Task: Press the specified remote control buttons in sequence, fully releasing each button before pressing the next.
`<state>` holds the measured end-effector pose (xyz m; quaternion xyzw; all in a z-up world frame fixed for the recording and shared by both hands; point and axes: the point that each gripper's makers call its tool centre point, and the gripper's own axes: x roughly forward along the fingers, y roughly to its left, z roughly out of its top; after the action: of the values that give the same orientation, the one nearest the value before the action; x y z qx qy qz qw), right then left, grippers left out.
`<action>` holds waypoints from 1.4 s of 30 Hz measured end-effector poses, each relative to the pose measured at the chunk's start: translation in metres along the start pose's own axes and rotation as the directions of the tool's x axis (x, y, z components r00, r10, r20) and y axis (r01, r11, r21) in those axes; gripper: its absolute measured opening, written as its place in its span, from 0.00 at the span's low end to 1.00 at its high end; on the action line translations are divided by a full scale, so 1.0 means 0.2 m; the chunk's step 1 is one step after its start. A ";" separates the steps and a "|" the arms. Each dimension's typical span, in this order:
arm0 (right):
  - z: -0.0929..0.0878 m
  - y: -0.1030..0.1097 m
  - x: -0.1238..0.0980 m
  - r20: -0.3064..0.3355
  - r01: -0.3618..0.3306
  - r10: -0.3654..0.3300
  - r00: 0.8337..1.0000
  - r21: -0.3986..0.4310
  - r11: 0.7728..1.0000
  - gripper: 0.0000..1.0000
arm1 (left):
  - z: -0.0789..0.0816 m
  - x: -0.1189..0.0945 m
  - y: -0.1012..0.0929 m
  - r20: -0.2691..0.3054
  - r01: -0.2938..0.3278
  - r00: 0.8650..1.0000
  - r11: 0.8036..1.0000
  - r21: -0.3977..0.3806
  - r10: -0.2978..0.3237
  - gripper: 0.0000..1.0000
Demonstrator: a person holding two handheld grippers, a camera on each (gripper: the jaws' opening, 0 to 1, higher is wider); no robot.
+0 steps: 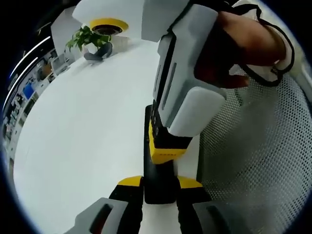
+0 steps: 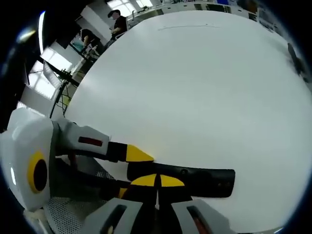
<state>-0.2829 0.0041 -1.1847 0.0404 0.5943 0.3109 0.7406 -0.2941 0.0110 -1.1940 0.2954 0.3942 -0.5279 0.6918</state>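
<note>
- Under both grippers spreads a wide white table, bare across most of its top; in the right gripper view it runs away towards a room with desks and a standing person at the far edge.
- Beside the table edge, on the right of the left gripper view, sits a white mesh chair.
- Coming in from above in the left gripper view, the right gripper points its yellow tips down onto the remote control, with a hand wrapped around its white body.
- At the table's far end stands a potted plant with a yellow-rimmed round object behind it.
- Lying flat on the table near its edge, the black remote control is long and slim, its near end sitting between the yellow tips of the left gripper, which pinch its sides.
- Seen from the right gripper view, the remote control lies crosswise just beyond the right gripper, whose yellow tips are pressed together and rest on its upper face.
- From the left of that view, the left gripper reaches in, its yellow fingertips at the remote's end.
</note>
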 end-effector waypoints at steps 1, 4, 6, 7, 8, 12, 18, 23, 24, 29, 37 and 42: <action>0.00 0.00 0.00 0.001 -0.003 0.003 1.000 -0.001 1.000 0.00 | 0.00 0.00 0.00 0.004 -0.006 1.000 1.000 -0.006 0.006 0.25; 0.00 0.00 0.00 0.003 -0.015 0.015 1.000 0.000 1.000 0.00 | 0.00 0.00 0.00 0.018 -0.015 1.000 1.000 -0.013 0.015 0.25; 0.00 0.01 0.00 0.008 -0.020 0.020 1.000 0.000 1.000 0.00 | 0.00 0.00 0.00 0.039 -0.014 0.999 1.000 -0.002 0.014 0.25; 0.00 0.01 0.00 0.005 -0.022 0.022 1.000 -0.007 1.000 0.00 | 0.00 0.00 0.00 0.045 -0.014 0.999 1.000 -0.004 0.014 0.25; 0.00 0.01 0.00 0.003 -0.023 0.023 1.000 -0.006 1.000 0.00 | 0.00 -0.01 0.00 0.053 -0.012 0.999 1.000 -0.001 0.012 0.25; 0.02 0.04 -0.02 0.015 -0.046 0.046 0.999 -0.028 0.999 0.00 | 0.00 0.00 0.00 0.063 -0.009 0.998 1.000 -0.005 0.010 0.25; 0.07 0.09 -0.10 0.087 -0.047 0.059 0.994 -0.127 0.991 0.00 | 0.00 0.00 0.00 0.058 -0.007 0.998 1.000 -0.006 0.008 0.24; 0.13 0.11 -0.20 0.171 -0.026 0.056 0.984 -0.172 0.985 0.00 | 0.00 0.00 0.00 0.076 -0.013 0.997 1.000 -0.021 0.015 0.24; 0.13 0.11 -0.22 0.183 -0.020 0.052 0.982 -0.171 0.985 0.00 | 0.00 0.00 0.00 0.076 -0.013 0.997 1.000 -0.021 0.014 0.24; 0.18 0.11 -0.33 0.276 0.006 0.047 0.960 -0.188 0.982 0.00 | 0.00 0.00 0.01 0.071 -0.010 0.997 1.000 -0.017 0.011 0.24; 0.26 0.10 -0.50 0.414 -0.004 0.074 0.907 -0.167 0.986 0.00 | 0.00 0.00 0.01 0.078 -0.010 0.997 1.000 -0.026 0.012 0.24; 0.32 0.11 -0.64 0.538 0.001 0.106 0.836 -0.194 0.981 0.00 | 0.00 0.00 0.01 0.096 -0.015 0.995 0.999 -0.038 0.019 0.24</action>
<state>-0.2467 -0.0245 -1.0469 0.0744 0.3254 0.3609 0.8708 -0.2923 0.0114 -1.1930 0.2601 0.3675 -0.5283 0.7199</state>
